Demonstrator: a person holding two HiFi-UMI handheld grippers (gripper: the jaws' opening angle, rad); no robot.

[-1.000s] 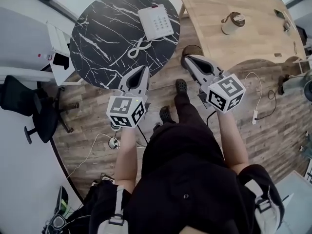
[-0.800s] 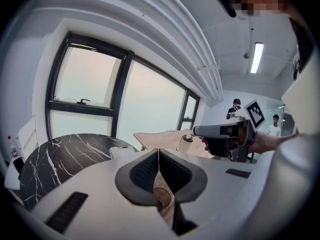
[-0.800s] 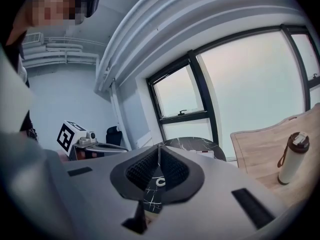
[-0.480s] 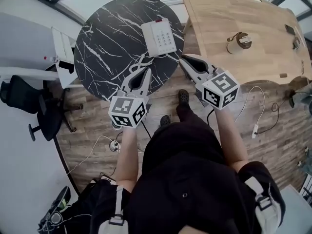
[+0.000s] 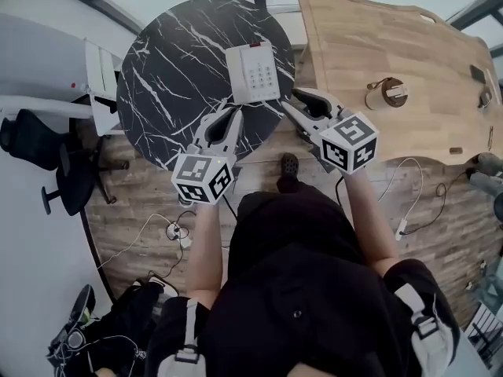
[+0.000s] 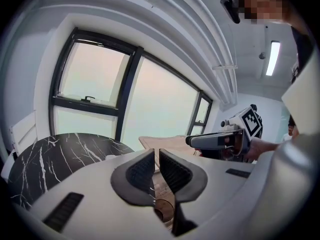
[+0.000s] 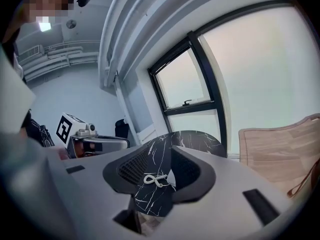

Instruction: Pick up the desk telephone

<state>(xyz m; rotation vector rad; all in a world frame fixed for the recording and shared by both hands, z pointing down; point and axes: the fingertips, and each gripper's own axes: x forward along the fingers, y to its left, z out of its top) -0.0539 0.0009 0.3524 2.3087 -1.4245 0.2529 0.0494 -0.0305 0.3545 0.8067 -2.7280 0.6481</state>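
On the round black desk with white streaks, a white desk telephone, lying flat with its buttons up, on the side nearest the big wooden desk. By the phone's near edge, its curly cord, loose on the black top. Just in front of the phone, at the near rim of the black desk, the left hand-held gripper, pointing toward the phone's near left corner and not touching it. In the left gripper view, that same left hand-held gripper shut tight, pads pressed together, with nothing between them. A little to the right, the right hand-held gripper, its tip very near the phone's near right corner; touching or not, too hard to tell. In the right gripper view, the right hand-held gripper opening right now, partly spread, with nothing gripped; only the black top and the curly cord showing far off through the gap. At the back of each hand-held gripper, a white cube with black square marks. On the wooden desk, a small round thing, well apart from the phone. Off to the left on the wood floor, a black chair, and near the person's feet some thin cables.
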